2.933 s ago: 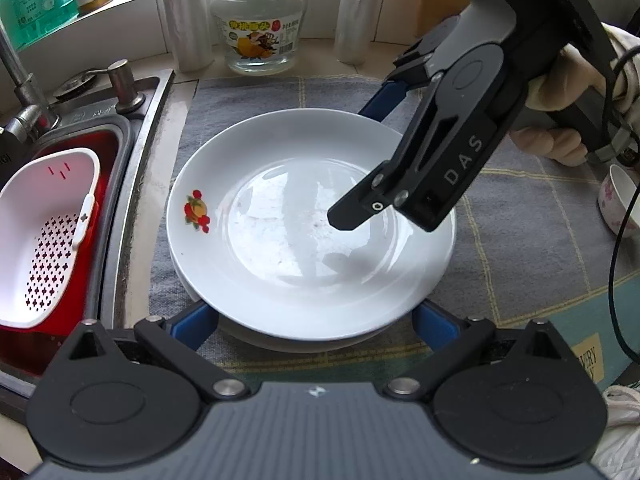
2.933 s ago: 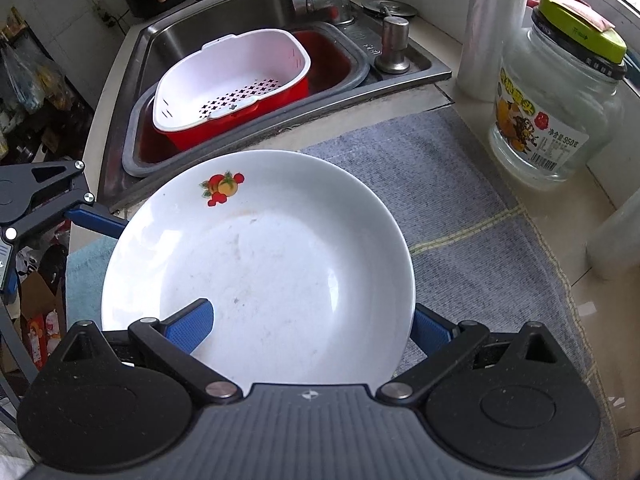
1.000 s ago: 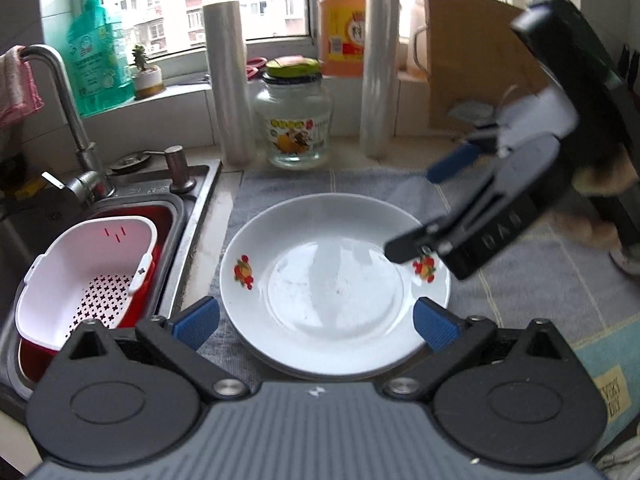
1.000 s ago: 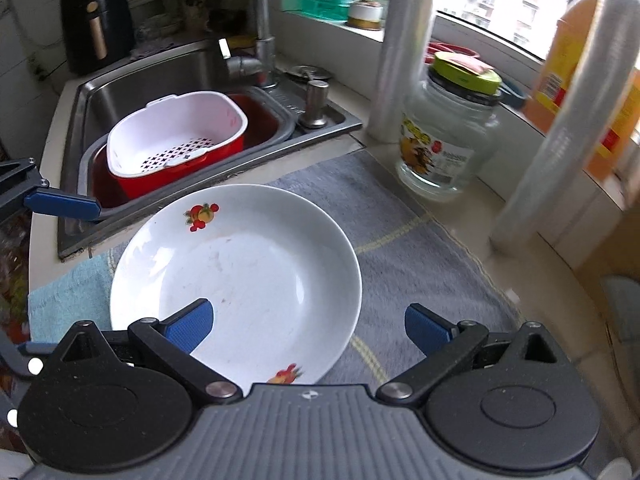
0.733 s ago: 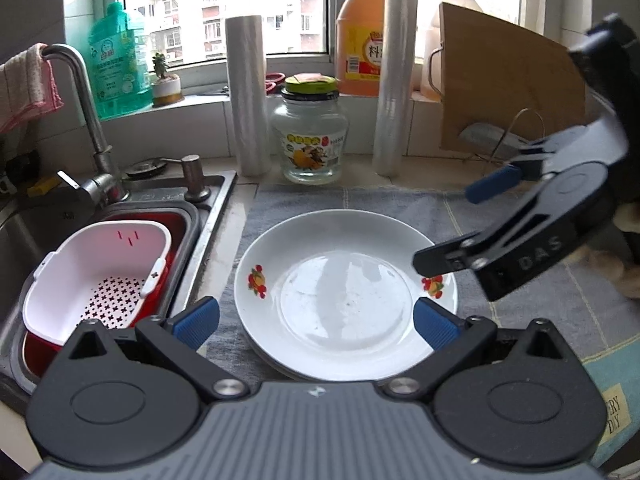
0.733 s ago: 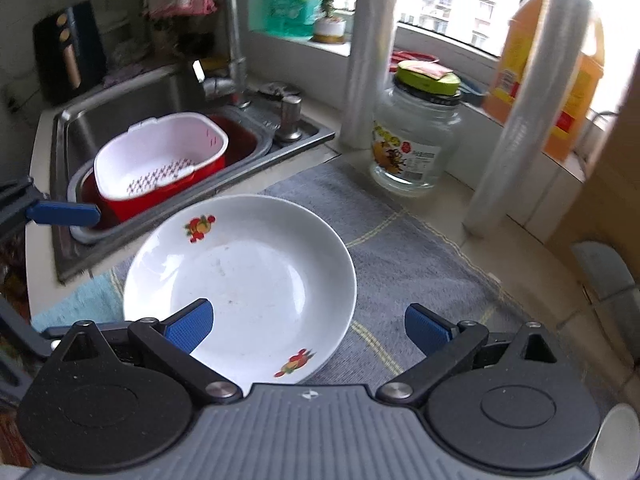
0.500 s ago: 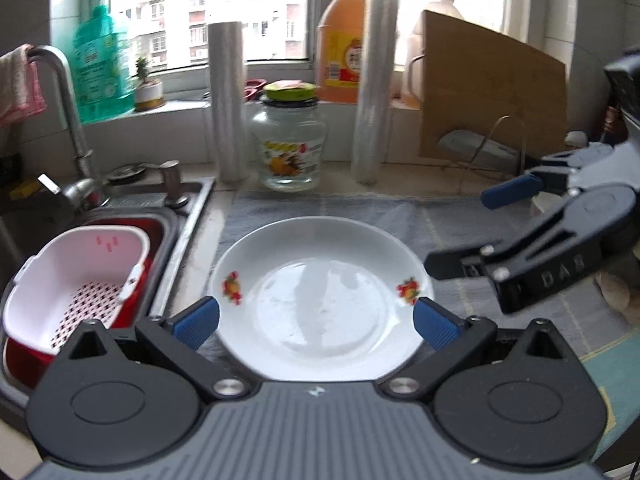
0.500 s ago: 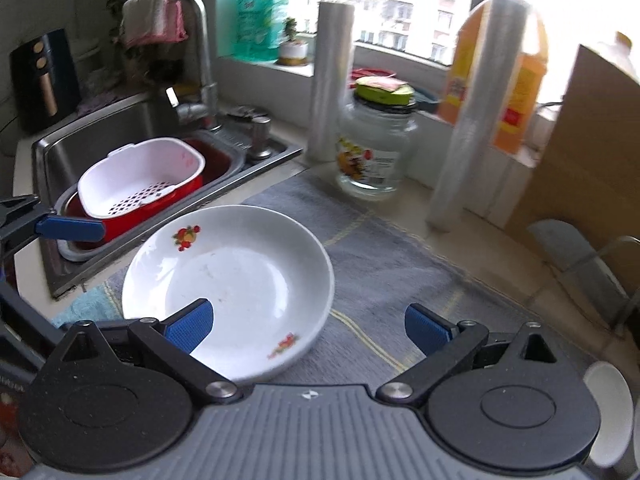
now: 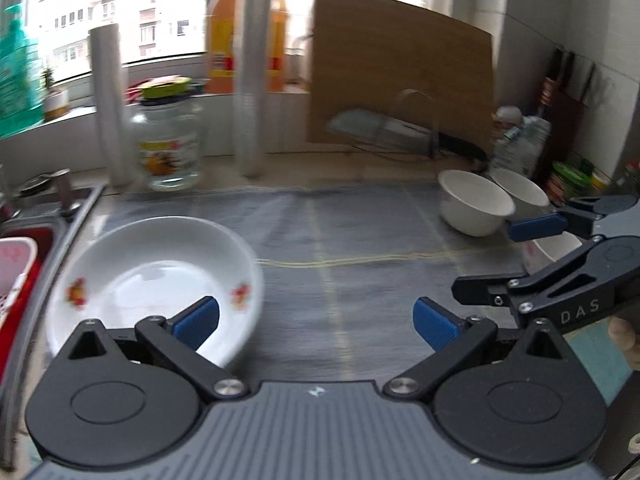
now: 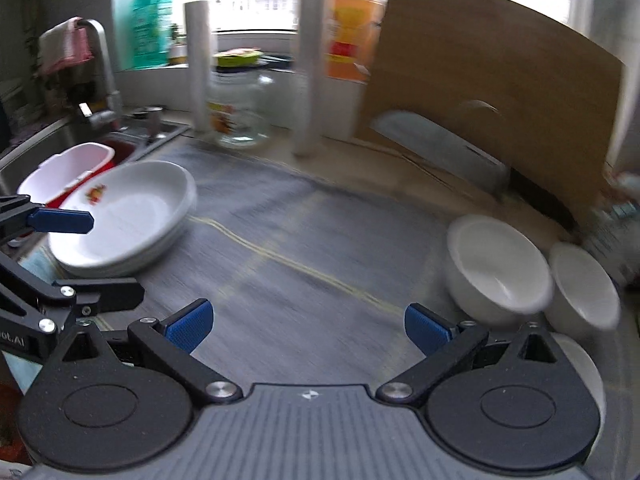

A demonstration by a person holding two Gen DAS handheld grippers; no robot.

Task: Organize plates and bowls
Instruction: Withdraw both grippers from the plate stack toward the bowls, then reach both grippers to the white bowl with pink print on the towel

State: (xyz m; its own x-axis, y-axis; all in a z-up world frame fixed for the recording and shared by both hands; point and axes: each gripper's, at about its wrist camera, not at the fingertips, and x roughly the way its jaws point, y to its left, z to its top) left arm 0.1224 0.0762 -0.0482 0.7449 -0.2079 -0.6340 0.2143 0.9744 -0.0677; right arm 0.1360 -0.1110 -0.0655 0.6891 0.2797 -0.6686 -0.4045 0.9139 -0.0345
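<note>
A stack of white plates with fruit prints [image 9: 152, 272] rests on the grey mat at the left, beside the sink; it also shows in the right wrist view [image 10: 124, 220]. Three white bowls stand at the mat's right: a tilted one [image 10: 496, 268], one behind it [image 10: 582, 284], and one partly hidden by my right gripper [image 10: 580, 364]. In the left wrist view two of the bowls [image 9: 474, 206] sit far right. My left gripper [image 9: 316, 320] is open and empty above the mat. My right gripper [image 10: 308, 326] is open and empty, near the bowls.
A sink with a white and red colander [image 10: 68, 172] lies left. A glass jar [image 9: 170, 140], two film rolls [image 9: 250, 80], an orange oil jug [image 9: 228, 28] and a wooden board [image 9: 400, 76] line the back. A cleaver [image 10: 448, 144] leans by the board.
Both grippers have pulled back from the plate stack and swung right; the plates now lie at the left and the bowls have come into view. Both views are motion-blurred.
</note>
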